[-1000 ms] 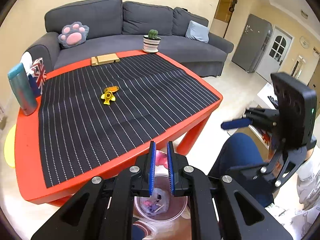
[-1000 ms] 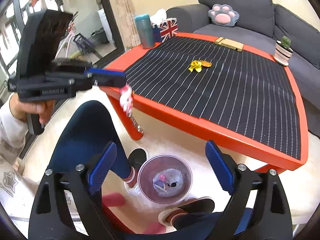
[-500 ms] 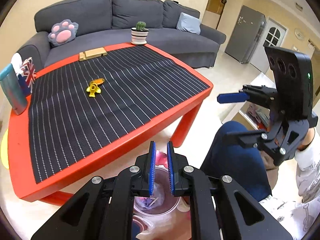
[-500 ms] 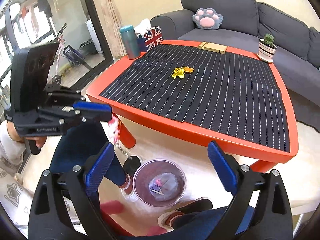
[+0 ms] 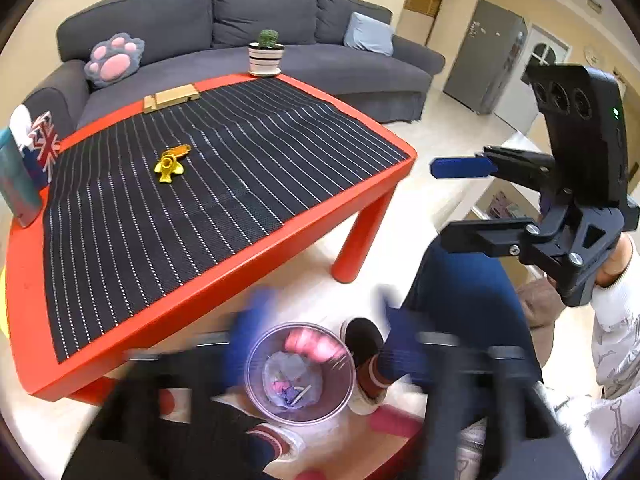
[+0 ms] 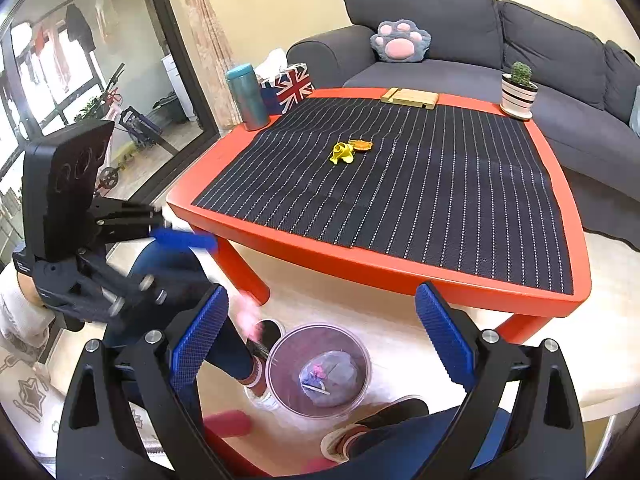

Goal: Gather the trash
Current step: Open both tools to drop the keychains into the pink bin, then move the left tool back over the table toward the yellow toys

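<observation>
Two grippers, the left gripper (image 5: 316, 344) and the right gripper (image 6: 320, 340). One red table (image 5: 248, 280), one clear bin (image 5: 300, 372), one sofa (image 5: 248, 12). On the table: one cactus pot (image 5: 266, 56), one yellow scrap (image 5: 170, 164), one tissue box (image 6: 290, 86), one teal bottle (image 6: 246, 96)

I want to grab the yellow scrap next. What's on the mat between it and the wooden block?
Nothing. In both views, only bare striped mat lies between the yellow scrap and the wooden block.
</observation>
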A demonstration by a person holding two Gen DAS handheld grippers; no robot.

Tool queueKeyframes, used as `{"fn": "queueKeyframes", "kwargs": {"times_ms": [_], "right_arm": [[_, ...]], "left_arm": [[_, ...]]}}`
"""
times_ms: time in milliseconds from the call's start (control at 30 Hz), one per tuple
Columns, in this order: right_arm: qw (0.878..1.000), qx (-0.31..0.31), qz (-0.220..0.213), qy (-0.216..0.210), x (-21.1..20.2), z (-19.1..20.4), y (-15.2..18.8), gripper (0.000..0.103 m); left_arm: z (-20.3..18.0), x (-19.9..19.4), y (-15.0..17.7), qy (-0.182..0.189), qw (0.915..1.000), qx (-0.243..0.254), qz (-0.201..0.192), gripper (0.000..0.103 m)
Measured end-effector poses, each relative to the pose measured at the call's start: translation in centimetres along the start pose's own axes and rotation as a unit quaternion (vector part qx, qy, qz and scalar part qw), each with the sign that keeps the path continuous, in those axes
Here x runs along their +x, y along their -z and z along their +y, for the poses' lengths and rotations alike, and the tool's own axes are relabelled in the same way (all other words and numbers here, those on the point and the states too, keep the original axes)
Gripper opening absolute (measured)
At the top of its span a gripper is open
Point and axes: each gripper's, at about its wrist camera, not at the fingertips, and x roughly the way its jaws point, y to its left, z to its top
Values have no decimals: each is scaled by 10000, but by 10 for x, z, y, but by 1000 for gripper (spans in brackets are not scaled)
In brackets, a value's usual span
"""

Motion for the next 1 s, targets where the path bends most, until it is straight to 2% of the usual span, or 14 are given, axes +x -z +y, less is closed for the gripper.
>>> {"fn": "queueKeyframes", "kwargs": {"times_ms": [133, 633, 800, 1000], "right_arm": [[10000, 25, 11, 31, 0, -1, 1, 94], [9999, 39, 111, 13, 10, 3, -4, 99], [9999, 91, 95, 79, 13, -2, -17, 100], [9999, 29, 72, 128, 21, -8, -40, 100]], "left_arm": [[6, -2, -1, -161, 9997, -138, -84, 95], [21, -10, -2, -271, 9988, -373, -173, 95], [33, -15, -10, -316, 9977, -534, -289, 95], [53, -18, -31, -541, 9956, -601, -474, 95]]}}
